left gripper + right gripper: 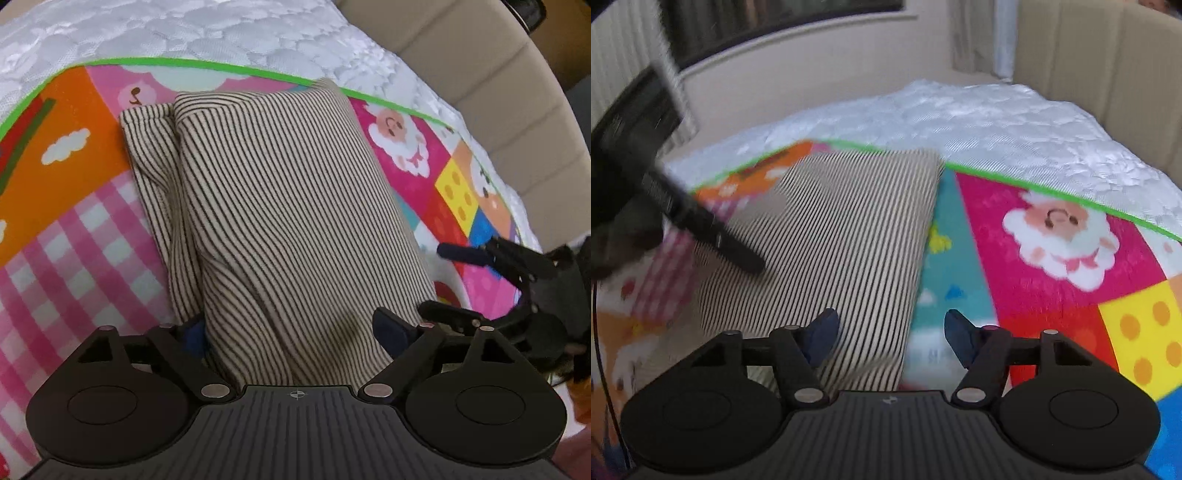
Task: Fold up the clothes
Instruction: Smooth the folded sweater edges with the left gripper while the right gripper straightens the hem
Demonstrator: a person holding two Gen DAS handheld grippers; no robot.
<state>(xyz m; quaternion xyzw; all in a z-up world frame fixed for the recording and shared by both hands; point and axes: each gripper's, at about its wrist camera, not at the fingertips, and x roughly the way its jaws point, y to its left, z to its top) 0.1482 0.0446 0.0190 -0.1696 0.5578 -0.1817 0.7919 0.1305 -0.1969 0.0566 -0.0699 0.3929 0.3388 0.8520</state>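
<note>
Item: striped garment (280, 206), cream with thin dark stripes, folded into a thick rectangular bundle. It is lying on a colourful play mat (66, 206) with a green border, which is itself lying on a white quilted mattress (184, 33). A narrower folded part is showing along the bundle's left edge in the left wrist view.

Left gripper (291, 332): its jaws are standing wide apart, one blue-padded finger on each side of the garment's near end; the cloth is running between them and under the camera. Whether the pads are pressing the cloth cannot be told.

Right gripper (890, 336): its jaws are spread and holding nothing. It is hovering over the garment's near right edge, the left finger above the stripes and the right finger above the mat. In the left wrist view it is appearing just beside the bundle's right corner.

Markings: the mat is bearing cartoon sheep (1060, 236); no readable writing is showing.

Surround: a beige padded headboard (480, 74) is standing beyond the mattress.
</note>
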